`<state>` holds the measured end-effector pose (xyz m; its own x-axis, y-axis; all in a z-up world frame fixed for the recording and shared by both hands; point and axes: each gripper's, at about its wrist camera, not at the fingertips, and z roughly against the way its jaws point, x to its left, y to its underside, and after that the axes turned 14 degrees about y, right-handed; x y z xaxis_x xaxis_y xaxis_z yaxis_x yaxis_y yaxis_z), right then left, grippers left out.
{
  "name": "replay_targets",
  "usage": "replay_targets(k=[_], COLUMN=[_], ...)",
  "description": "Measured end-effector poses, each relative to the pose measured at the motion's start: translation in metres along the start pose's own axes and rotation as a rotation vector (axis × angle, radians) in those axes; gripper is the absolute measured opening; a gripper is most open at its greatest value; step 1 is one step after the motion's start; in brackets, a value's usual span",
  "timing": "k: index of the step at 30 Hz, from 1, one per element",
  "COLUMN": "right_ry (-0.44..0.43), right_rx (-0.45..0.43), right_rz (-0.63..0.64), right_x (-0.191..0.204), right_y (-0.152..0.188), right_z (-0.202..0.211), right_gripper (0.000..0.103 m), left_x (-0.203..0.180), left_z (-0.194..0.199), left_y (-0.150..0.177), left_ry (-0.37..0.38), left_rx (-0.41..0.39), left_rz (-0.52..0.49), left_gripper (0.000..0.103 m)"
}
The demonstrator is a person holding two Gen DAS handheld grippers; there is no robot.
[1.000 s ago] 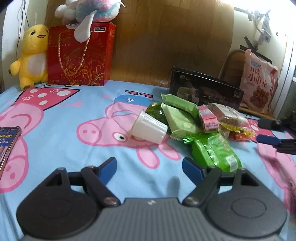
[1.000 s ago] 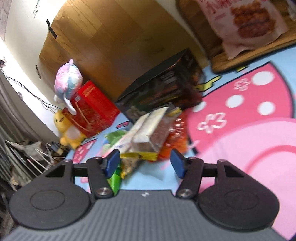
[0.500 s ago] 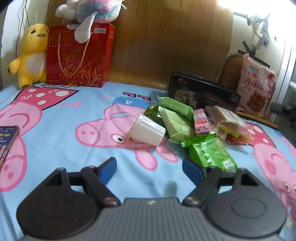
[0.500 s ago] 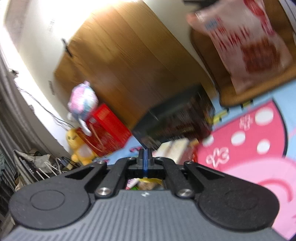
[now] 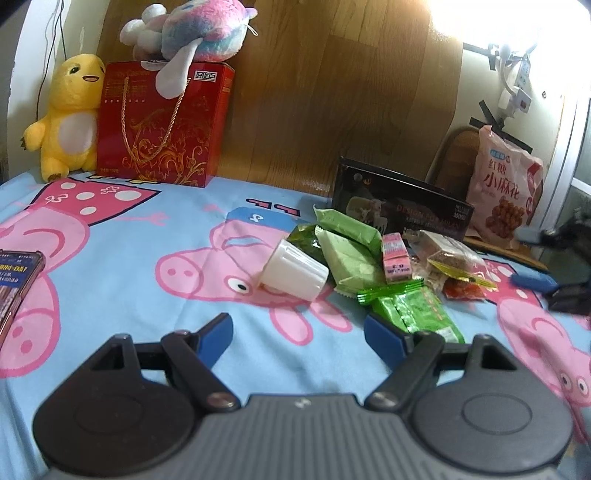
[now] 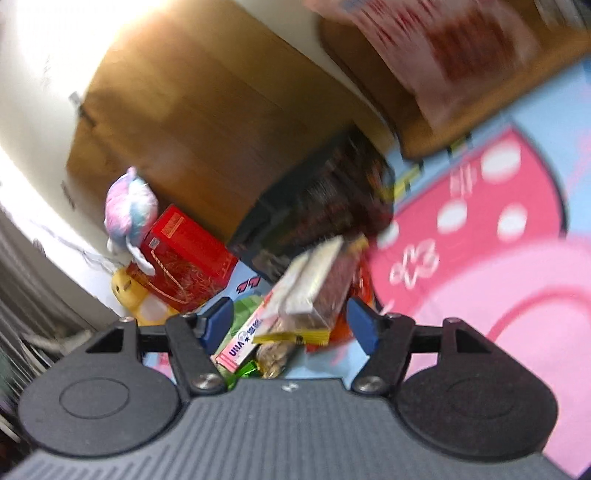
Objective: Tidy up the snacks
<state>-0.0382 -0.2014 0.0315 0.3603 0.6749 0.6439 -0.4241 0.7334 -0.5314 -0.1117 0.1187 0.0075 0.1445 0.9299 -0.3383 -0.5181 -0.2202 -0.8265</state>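
The snack packets [image 5: 373, 258] lie heaped on the bed sheet [image 5: 147, 236], with a cup [image 5: 295, 269] on its side at their left edge. A long box [image 5: 402, 206] stands behind the heap. Far left, a gift box [image 5: 162, 125] stands against the headboard [image 5: 332, 92], a plush toy [image 5: 192, 22] lying on it and a plush duck [image 5: 70, 110] left of it. A big snack bag [image 5: 506, 184] stands at the right.

The left wrist camera sits low over the bedspread [image 5: 110, 229], looking forward past its tool [image 5: 298, 332] toward the wooden headboard [image 5: 314, 92], the snack pile [image 5: 369, 258] a little ahead. The right wrist camera, rolled and blurred, looks over its tool [image 6: 290, 325] from close by. Both views share the pile [image 6: 310, 291], the black box [image 5: 402, 210] [image 6: 314, 206] and the red gift bag [image 5: 162, 125] [image 6: 184, 258].
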Motion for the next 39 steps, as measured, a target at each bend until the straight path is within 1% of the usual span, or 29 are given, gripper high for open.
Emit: replay_targets(k=[2, 3, 4, 5, 6, 7, 9, 10, 13, 17, 22, 23, 24, 25, 27, 30, 31, 33, 37, 39], right_ry=[-0.012, -0.026, -0.041, -0.053, -0.048, -0.039, -0.047, -0.054, -0.059, -0.077, -0.107, -0.113, -0.121, -0.144, -0.161, -0.145, -0.135, -0.127, -0.101, -0.06], right_rx=[0.066, 0.093, 0.11, 0.123, 0.127, 0.13, 0.13, 0.111, 0.049, -0.012, -0.07, -0.08, -0.088, -0.095, -0.106, -0.102, -0.094, -0.082, -0.11, -0.138], right_rz=[-0.088, -0.123, -0.144, -0.159, -0.162, -0.163, -0.185, -0.187, -0.13, -0.068, -0.006, 0.007, 0.02, 0.029, 0.048, 0.116, 0.131, 0.146, 0.132, 0.127], right_x=[-0.008, -0.011, -0.011, -0.012, -0.011, -0.01, -0.01, -0.008, 0.005, 0.02, 0.032, 0.035, 0.038, 0.04, 0.047, 0.061, 0.064, 0.064, 0.052, 0.039], right_y=[0.002, 0.003, 0.005, 0.007, 0.007, 0.008, 0.008, 0.007, -0.001, -0.015, -0.024, -0.025, -0.026, -0.026, -0.026, -0.025, -0.023, -0.019, -0.016, -0.014], right_z=[-0.017, -0.024, -0.028, -0.032, -0.035, -0.036, -0.034, -0.03, -0.011, 0.013, 0.046, 0.052, 0.057, 0.063, 0.067, 0.062, 0.058, 0.051, 0.053, 0.06], right_gripper=[0.07, 0.067, 0.06, 0.046, 0.037, 0.015, 0.015, 0.013, 0.011, 0.01, 0.009, 0.008, 0.002, 0.002, 0.002, 0.005, 0.007, 0.007, 0.008, 0.012], left_x=[0.0, 0.001, 0.001, 0.001, 0.001, 0.002, 0.002, 0.002, 0.002, 0.002, 0.003, 0.004, 0.004, 0.004, 0.005, 0.003, 0.003, 0.003, 0.005, 0.006], left_z=[0.0, 0.001, 0.002, 0.003, 0.004, 0.005, 0.005, 0.005, 0.005, 0.006, 0.009, 0.009, 0.009, 0.009, 0.01, 0.01, 0.01, 0.01, 0.009, 0.008], left_y=[0.0, 0.0, 0.001, 0.001, 0.001, 0.002, 0.002, 0.002, 0.002, 0.003, 0.004, 0.004, 0.003, 0.003, 0.003, 0.004, 0.004, 0.004, 0.003, 0.002], left_ry=[-0.003, -0.004, -0.006, -0.007, -0.007, -0.006, -0.005, -0.005, -0.004, -0.003, 0.006, 0.008, 0.01, 0.013, 0.018, 0.018, 0.016, 0.015, 0.017, 0.022], left_rx=[-0.004, -0.007, -0.012, -0.018, -0.022, -0.025, -0.024, -0.023, -0.023, -0.027, -0.04, -0.041, -0.041, -0.041, -0.042, -0.044, -0.044, -0.045, -0.039, -0.032], left_rz=[0.004, 0.005, 0.006, 0.006, 0.007, 0.007, 0.01, 0.012, 0.012, 0.009, 0.014, 0.017, 0.019, 0.021, 0.021, 0.017, 0.016, 0.019, 0.029, 0.033], left_gripper=[0.081, 0.081, 0.081, 0.081, 0.082, 0.082, 0.082, 0.082, 0.082, 0.082, 0.083, 0.083, 0.083, 0.083, 0.083, 0.083, 0.083, 0.083, 0.083, 0.083])
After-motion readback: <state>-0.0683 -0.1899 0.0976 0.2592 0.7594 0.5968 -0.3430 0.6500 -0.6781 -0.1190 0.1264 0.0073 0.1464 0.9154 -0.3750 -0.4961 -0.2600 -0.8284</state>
